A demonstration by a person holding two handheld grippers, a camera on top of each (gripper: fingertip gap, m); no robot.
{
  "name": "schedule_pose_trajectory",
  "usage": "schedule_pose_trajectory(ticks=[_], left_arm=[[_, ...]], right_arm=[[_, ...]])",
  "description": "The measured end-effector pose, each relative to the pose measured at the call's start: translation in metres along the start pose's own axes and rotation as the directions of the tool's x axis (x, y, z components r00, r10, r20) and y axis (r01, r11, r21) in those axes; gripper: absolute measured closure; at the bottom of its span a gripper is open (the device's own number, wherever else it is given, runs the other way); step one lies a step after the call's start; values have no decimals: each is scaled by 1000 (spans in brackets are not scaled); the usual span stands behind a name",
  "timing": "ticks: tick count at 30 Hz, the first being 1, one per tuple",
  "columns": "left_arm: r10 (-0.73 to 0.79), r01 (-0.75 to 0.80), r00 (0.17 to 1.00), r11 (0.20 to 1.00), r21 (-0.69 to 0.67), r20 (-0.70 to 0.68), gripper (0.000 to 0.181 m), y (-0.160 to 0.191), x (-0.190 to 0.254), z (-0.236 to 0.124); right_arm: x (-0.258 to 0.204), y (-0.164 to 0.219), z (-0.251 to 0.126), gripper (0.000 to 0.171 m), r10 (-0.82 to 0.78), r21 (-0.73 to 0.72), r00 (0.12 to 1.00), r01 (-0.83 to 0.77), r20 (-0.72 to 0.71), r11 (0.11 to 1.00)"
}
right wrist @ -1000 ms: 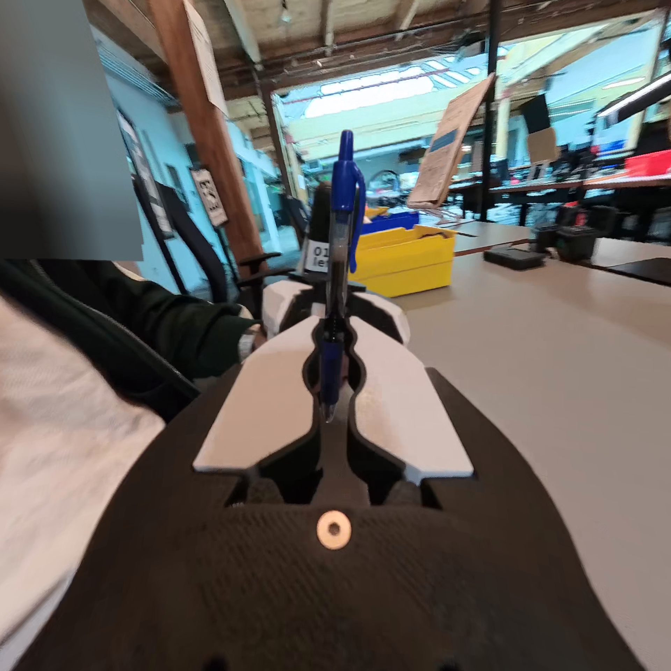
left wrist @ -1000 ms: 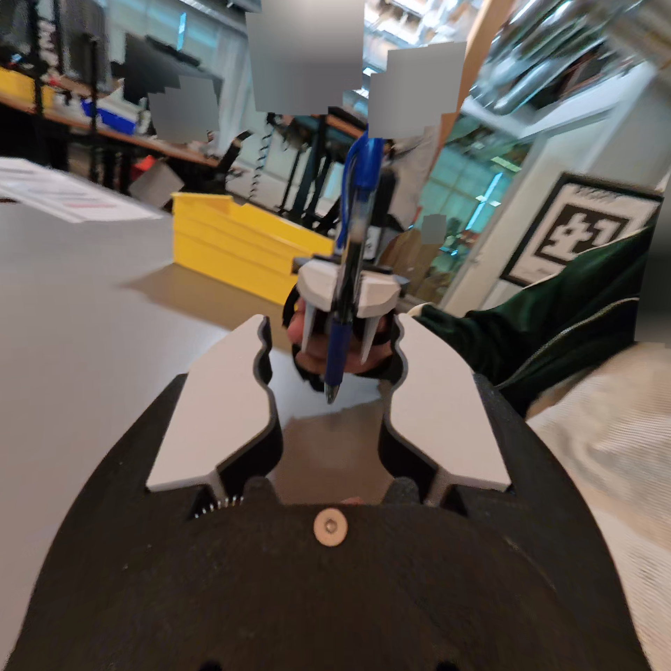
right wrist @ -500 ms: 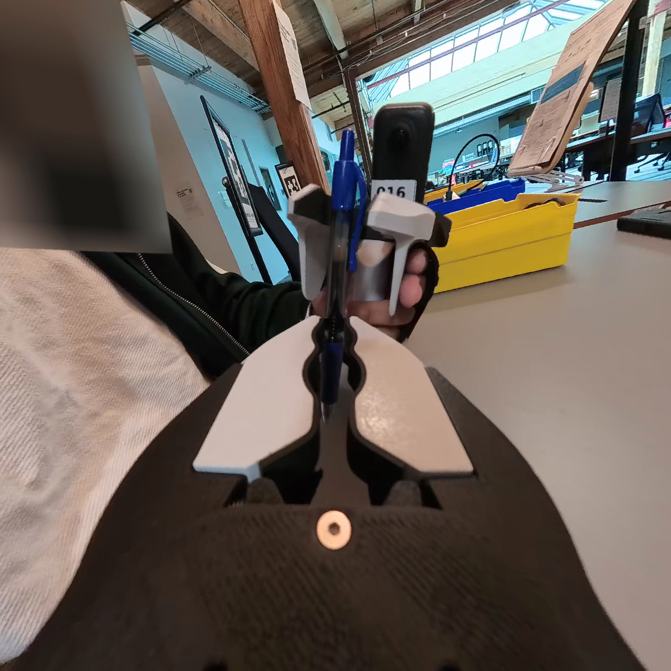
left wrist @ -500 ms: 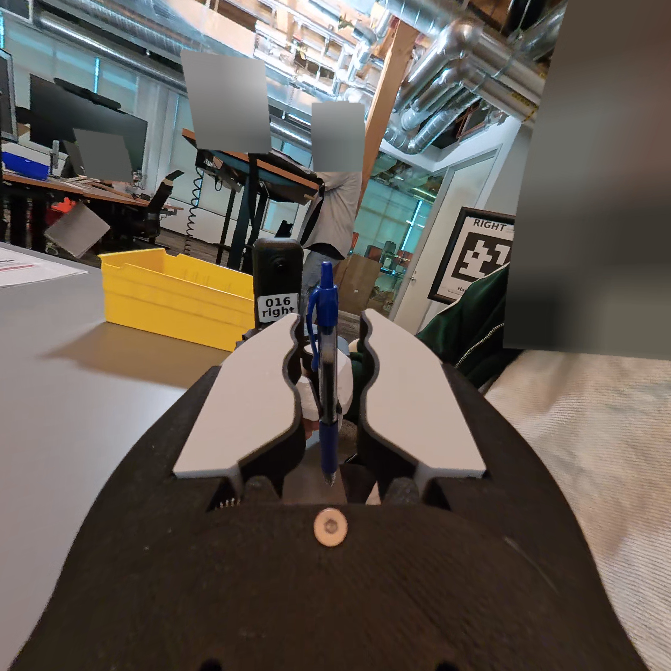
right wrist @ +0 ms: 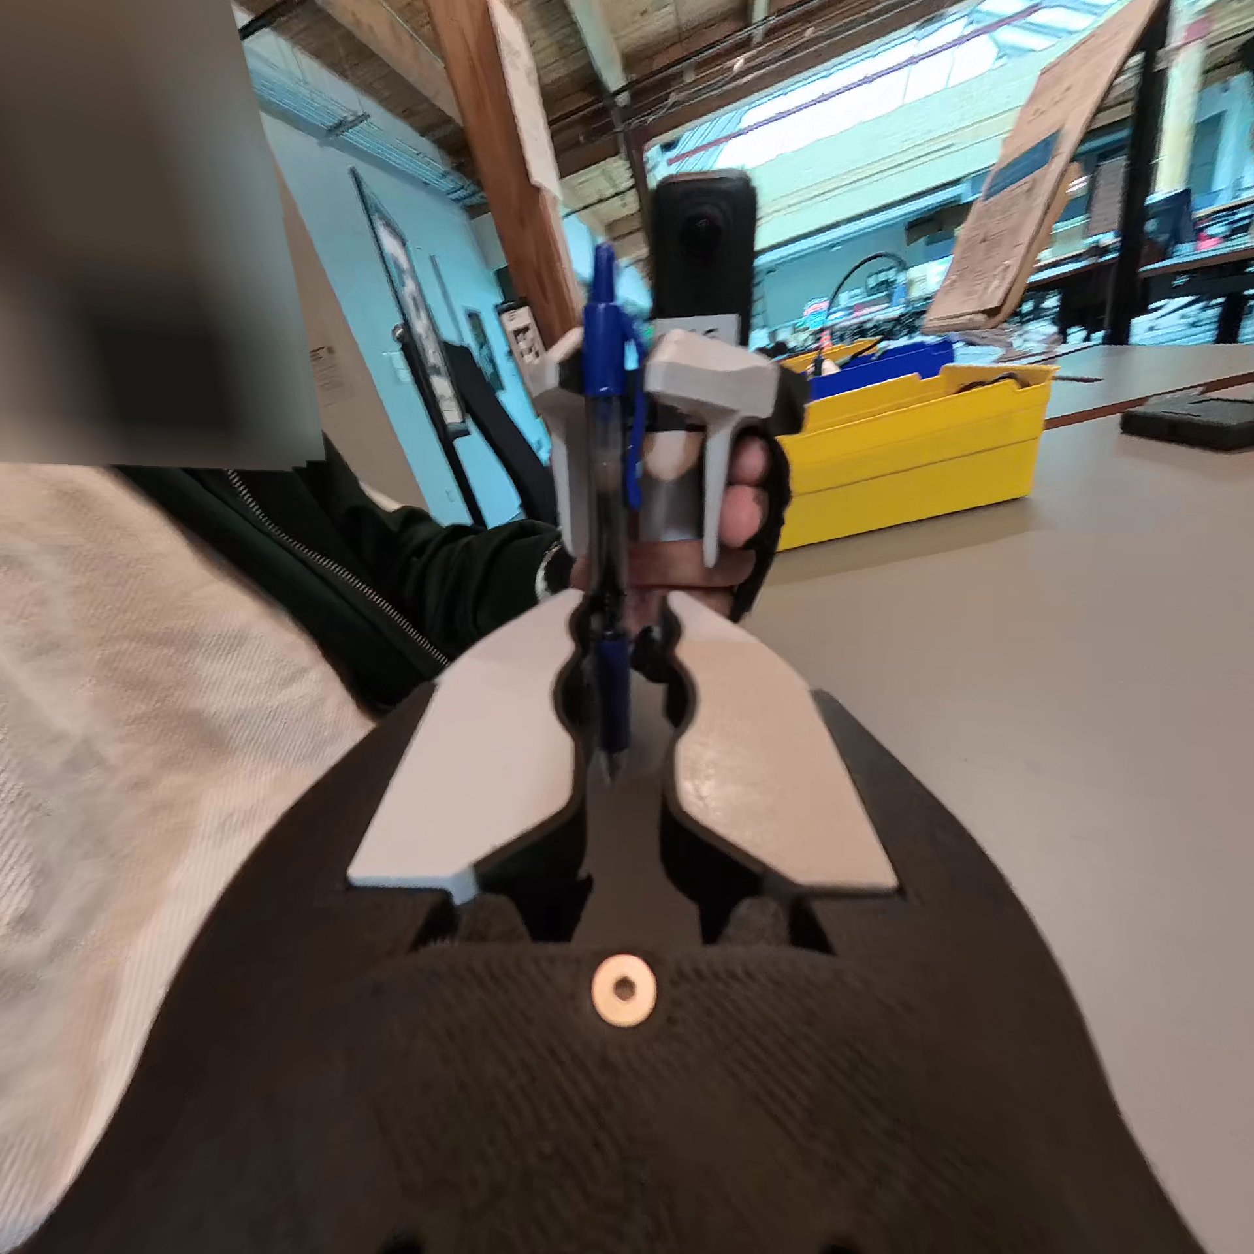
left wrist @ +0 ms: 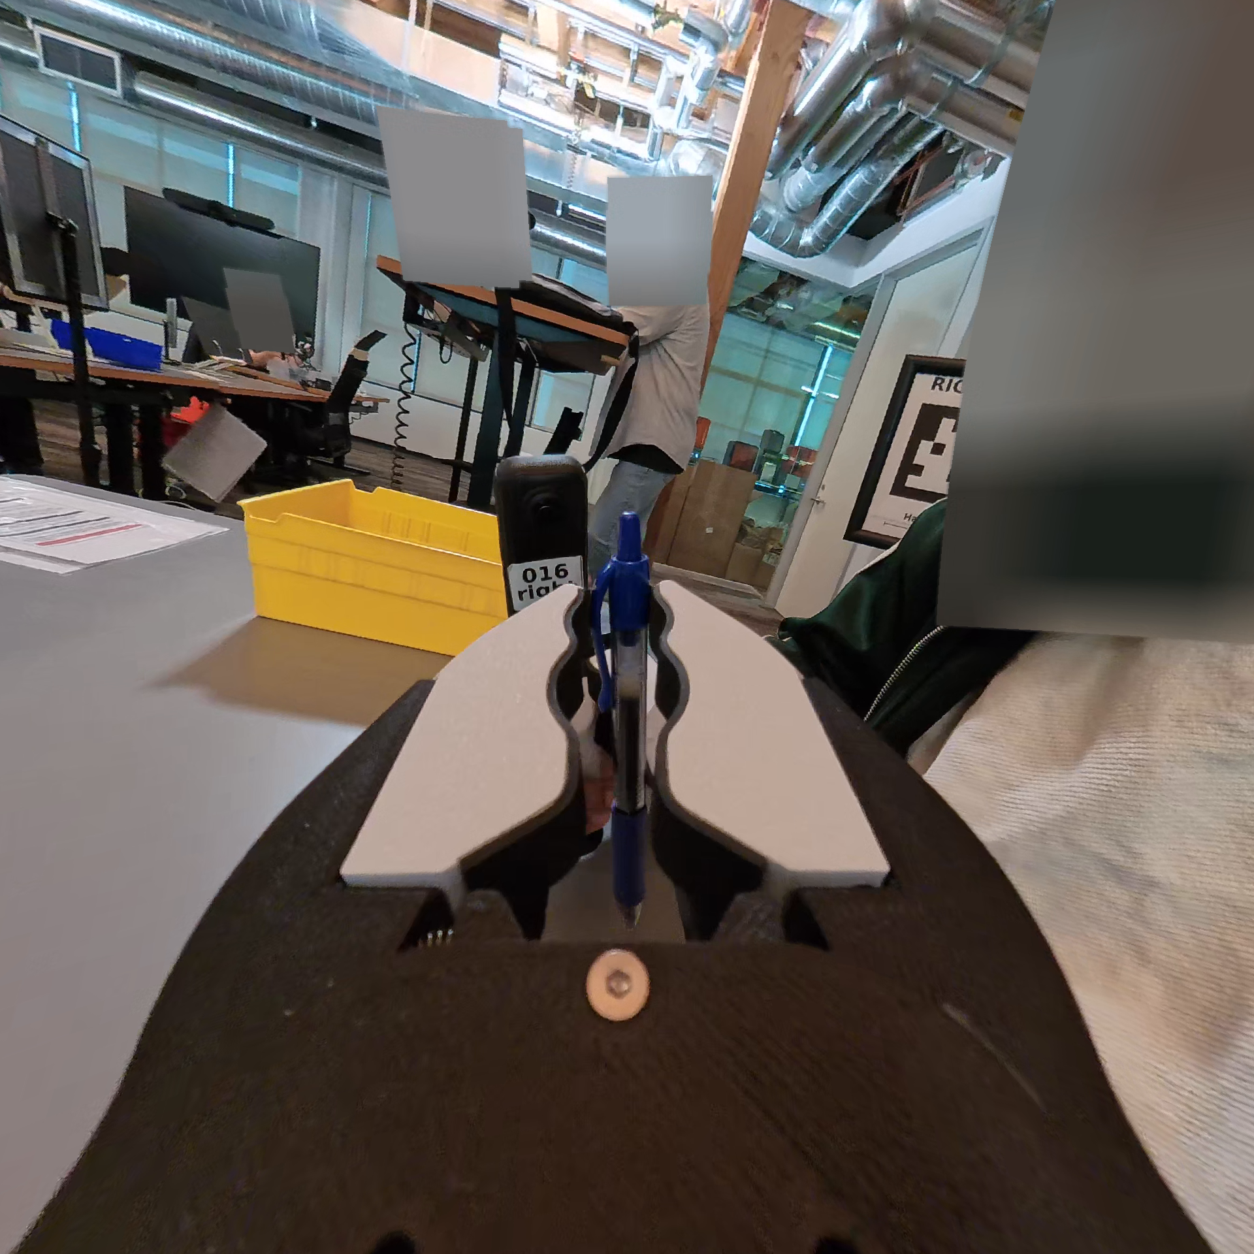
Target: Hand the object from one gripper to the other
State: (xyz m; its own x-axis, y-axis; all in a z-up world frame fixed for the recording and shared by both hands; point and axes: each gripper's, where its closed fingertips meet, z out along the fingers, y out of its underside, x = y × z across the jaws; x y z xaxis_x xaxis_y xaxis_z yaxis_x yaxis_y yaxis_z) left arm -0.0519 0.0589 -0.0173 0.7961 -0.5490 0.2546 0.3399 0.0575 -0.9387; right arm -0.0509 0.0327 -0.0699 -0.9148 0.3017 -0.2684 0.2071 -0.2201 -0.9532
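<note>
I read the left gripper (left wrist: 614,611) as narrowly parted around the upright blue pen (left wrist: 628,733); I cannot tell whether it grips. The right gripper (right wrist: 624,624) stands spread, with the pen tip between its fingers.

- Left wrist view looks along its own fingers, close over the grey table (left wrist: 122,712), toward desks.
- Right wrist view faces the opposite way.
- Both share the upright blue pen (left wrist: 628,712) (right wrist: 607,475) at frame centre.
</note>
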Motion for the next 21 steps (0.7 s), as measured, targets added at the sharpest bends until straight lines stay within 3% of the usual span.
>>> schedule_pose_trajectory(ticks=[3,6,21], left_arm=[[24,-24,1000,1000,5,19,166,-3,-1,-2],[37,-38,999,999,4,33,166,-5,-3,-4],[49,-49,997,999,-3,62,166,-6,-10,-11]], right_arm=[[11,-7,-3,131,15,50,998,-12,-54,999],[18,-14,-9,122,12,94,994,-3,-104,996],[35,-22,-23,120,0,136,977,29,-213,990]])
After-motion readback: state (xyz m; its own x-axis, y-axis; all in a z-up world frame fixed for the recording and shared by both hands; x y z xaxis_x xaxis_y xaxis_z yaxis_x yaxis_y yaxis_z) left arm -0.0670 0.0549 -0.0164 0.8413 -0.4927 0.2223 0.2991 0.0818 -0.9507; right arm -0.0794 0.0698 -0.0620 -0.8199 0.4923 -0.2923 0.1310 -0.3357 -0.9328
